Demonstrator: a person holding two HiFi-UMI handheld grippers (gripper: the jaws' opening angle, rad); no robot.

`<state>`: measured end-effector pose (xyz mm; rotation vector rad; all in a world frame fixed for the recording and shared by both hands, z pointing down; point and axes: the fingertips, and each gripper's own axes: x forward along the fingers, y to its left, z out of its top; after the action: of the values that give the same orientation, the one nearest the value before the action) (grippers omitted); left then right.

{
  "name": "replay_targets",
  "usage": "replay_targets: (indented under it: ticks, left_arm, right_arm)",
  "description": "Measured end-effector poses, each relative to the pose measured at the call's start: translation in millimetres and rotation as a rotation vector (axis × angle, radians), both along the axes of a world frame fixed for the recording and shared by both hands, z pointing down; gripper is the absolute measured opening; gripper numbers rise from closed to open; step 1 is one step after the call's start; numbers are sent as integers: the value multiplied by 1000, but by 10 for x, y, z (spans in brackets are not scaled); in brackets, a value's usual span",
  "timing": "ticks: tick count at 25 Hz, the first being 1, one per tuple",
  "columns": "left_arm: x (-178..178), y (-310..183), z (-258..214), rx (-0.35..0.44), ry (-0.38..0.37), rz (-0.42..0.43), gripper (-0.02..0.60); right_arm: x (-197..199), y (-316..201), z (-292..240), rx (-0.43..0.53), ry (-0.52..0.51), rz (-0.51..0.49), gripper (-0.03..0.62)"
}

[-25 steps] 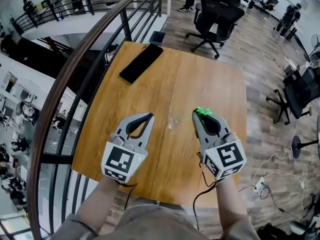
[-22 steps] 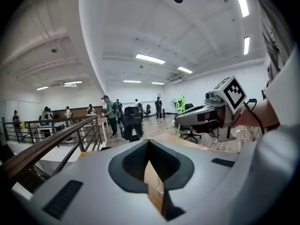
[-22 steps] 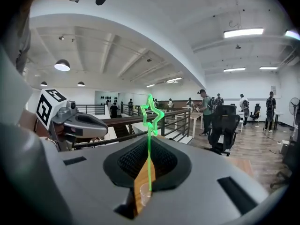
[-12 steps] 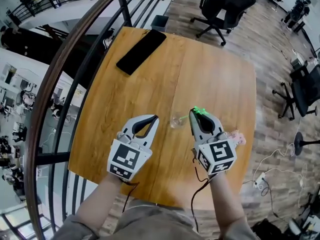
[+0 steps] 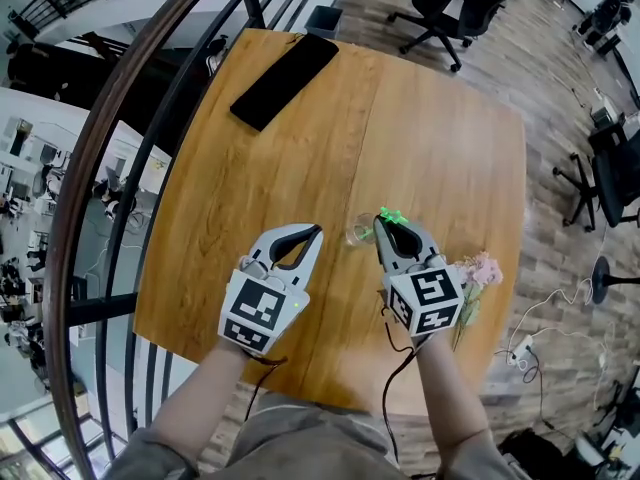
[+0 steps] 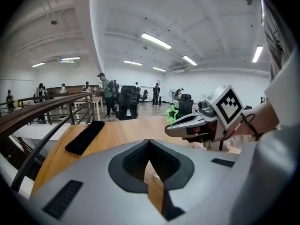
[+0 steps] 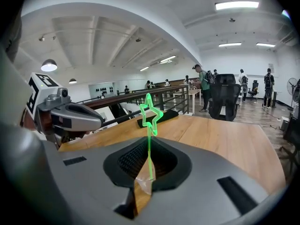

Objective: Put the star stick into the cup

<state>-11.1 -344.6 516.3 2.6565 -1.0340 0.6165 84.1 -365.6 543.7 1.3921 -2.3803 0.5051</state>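
1. The right gripper (image 5: 384, 230) has carried the star stick (image 5: 390, 215) leftward over the bench (image 5: 440, 148). A second ago a plain gap lay between the green star and the cup (image 5: 359, 234). Now the star is just beside the rim, with the cup at about 8 o'clock of it.
2. Its jaws stay pressed together on the thin stem, and the star stands out past the tips.
3. The left gripper (image 5: 312, 232) has kept to 9 o'clock of the cup, its jaws together with nothing between them.
4. Pink flowers (image 5: 478, 270) have come into view at 4 o'clock of the right gripper.
5. The carry looks nearly done. The stick is not yet in the cup, so the stem still needs lining up over the mouth, lowering and releasing.
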Motion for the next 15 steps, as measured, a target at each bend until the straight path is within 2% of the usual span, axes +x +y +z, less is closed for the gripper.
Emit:
replay_targets:
  ticks: [5,7,8,15]
  left_arm:
    - [1,38,60,-19,0,5,16]
    - [1,49,71,-23,2,8,15]
    - [-1,53,79,-26,2,9,15]
    - [-21,100,4,-17,-3,13,15]
  right_arm:
    - [11,-23,62,-20,14,11,56]
    - [10,-23,106,-48,2,19,179]
    - [13,-15,131,-62,-6,27,209]
    - [89,153,139,-116,17,64,241]
